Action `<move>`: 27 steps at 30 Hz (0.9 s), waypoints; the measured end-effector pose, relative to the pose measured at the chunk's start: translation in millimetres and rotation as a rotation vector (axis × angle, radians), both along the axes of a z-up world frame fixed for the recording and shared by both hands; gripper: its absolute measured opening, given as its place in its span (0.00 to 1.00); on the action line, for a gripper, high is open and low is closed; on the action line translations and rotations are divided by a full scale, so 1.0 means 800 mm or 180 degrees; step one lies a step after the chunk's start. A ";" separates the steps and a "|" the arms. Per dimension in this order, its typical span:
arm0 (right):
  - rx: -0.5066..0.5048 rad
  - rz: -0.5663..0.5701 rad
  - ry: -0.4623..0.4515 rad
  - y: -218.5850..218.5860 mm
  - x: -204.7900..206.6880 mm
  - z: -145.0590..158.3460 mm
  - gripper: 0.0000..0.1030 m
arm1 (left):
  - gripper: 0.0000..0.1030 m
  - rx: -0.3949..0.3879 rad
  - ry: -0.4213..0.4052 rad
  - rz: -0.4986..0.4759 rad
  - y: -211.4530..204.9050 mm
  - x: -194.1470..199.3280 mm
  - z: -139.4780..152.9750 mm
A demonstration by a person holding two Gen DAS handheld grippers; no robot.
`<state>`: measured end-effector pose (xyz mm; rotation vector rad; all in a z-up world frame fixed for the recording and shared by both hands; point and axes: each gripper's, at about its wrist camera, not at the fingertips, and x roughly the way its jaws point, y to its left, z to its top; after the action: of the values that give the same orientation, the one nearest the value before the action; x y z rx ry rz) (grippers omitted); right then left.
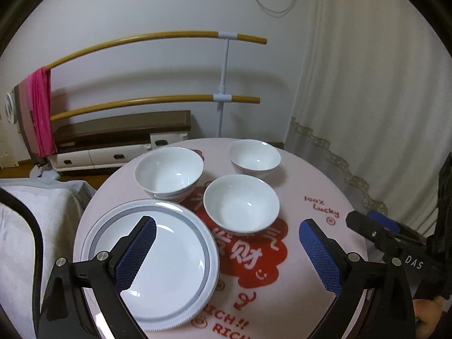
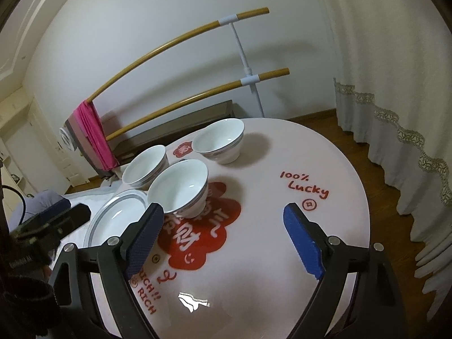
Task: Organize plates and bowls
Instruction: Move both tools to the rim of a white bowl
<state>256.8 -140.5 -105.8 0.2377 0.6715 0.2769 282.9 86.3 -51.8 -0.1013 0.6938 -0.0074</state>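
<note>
While both grippers are hovering above the table (image 2: 325, 152), nothing is being held.
Left gripper (image 1: 226, 254) and right gripper (image 2: 223, 243) are pointing downward, jaws spread wide, over plate (image 1: 175, 254) and bowls (image 1: 241, 203).

Round table (image 1: 316, 197): pale pink, red flower motif, red lettering. Three bowls (image 1: 241, 203): white, grey bands outside. Plate (image 1: 158, 262): white, grey rim ring. Gripper pads (image 1: 135, 254): blue, textured. Cloth (image 1: 42, 113) on rail: magenta.
</note>
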 end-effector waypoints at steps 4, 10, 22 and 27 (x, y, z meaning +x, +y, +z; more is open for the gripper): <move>0.0038 0.0044 0.0090 0.005 0.026 -0.004 0.86 | 0.97 0.0105 0.0185 0.0028 0.009 0.038 -0.002; -0.0075 0.0114 0.0279 0.026 0.081 -0.019 0.86 | 0.95 0.0145 0.0410 0.0004 0.019 0.090 -0.014; -0.0269 0.0424 0.0769 0.076 0.161 -0.072 0.49 | 0.72 0.0174 0.0822 -0.0026 0.037 0.166 -0.029; -0.0243 0.0508 0.0803 0.077 0.168 -0.079 0.34 | 0.60 0.0192 0.0926 -0.0064 0.035 0.190 -0.035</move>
<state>391.2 -78.8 -168.9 0.1471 0.9511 0.3770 434.6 114.2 -79.6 -0.0374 0.9850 0.0093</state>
